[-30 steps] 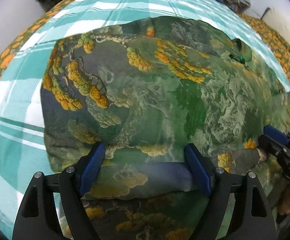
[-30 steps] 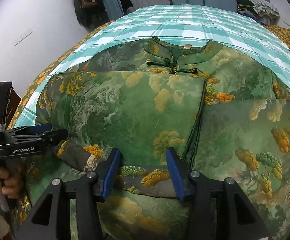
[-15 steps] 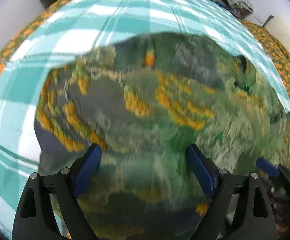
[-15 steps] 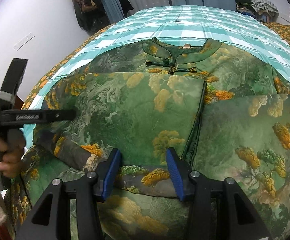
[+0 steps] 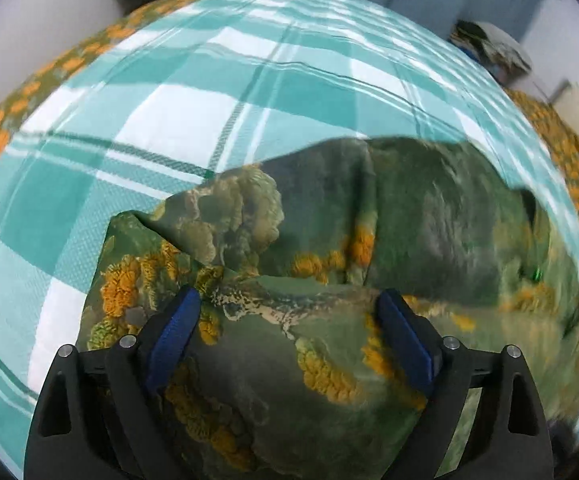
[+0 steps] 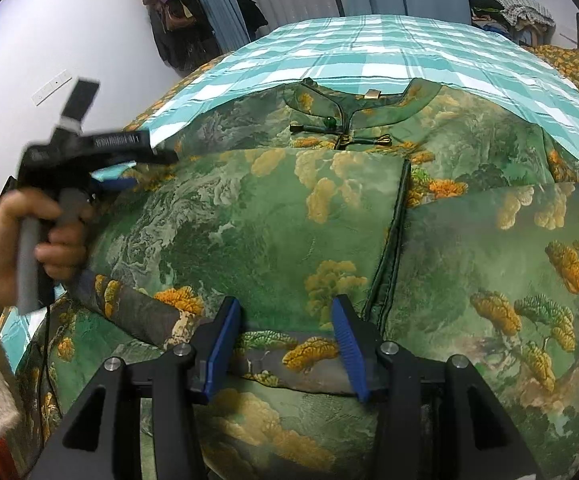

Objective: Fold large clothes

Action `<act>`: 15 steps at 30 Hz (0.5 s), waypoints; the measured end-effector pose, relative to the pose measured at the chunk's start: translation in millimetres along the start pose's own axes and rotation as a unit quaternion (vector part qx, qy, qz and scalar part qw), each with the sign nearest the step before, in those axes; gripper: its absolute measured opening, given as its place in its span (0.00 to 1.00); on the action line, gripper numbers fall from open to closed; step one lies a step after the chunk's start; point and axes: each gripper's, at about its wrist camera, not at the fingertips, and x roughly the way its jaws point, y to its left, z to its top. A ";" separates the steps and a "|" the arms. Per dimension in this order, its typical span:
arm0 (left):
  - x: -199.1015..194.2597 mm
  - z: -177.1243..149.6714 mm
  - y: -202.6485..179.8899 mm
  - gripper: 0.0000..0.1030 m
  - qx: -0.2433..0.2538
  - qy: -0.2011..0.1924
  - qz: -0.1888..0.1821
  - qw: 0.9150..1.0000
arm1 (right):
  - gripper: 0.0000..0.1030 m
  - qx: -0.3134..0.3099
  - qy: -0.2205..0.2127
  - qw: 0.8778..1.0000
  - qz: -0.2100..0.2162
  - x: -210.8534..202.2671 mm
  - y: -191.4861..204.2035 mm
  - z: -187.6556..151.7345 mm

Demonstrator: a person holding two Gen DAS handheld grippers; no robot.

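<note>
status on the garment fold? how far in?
Done: both side panels of the green printed garment lie folded inward on the checked bedspread, meeting near a piped edge below the collar.
In hand: the right gripper sits at the near folded edge. The left gripper has just been opening and hangs over the garment's left side, gripping nothing.
Left: the lengthwise folds.

The folded garment (image 6: 273, 224) lies on the bedsheet (image 6: 389, 48), collar (image 6: 353, 112) farthest.
</note>
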 end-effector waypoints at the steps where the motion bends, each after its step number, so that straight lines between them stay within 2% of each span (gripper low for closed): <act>1: -1.0 -2.5 -2.1 0.90 0.011 0.001 0.003 1.000 | 0.47 -0.001 -0.001 1.000 -0.001 0.3 0.3 -0.3; 7: -19.1 -20.2 -6.5 0.90 0.041 0.005 0.006 0.999 | 0.47 -0.005 -0.002 1.000 -0.005 0.6 1.6 -1.0; 13: -64.6 -75.5 -15.6 0.90 0.117 -0.010 0.032 0.993 | 0.47 -0.015 0.001 1.000 -0.016 1.3 6.7 -0.5; 15: -84.0 -89.5 -16.5 0.90 0.128 -0.008 0.034 0.991 | 0.47 -0.023 0.002 1.000 -0.022 1.2 8.6 -0.4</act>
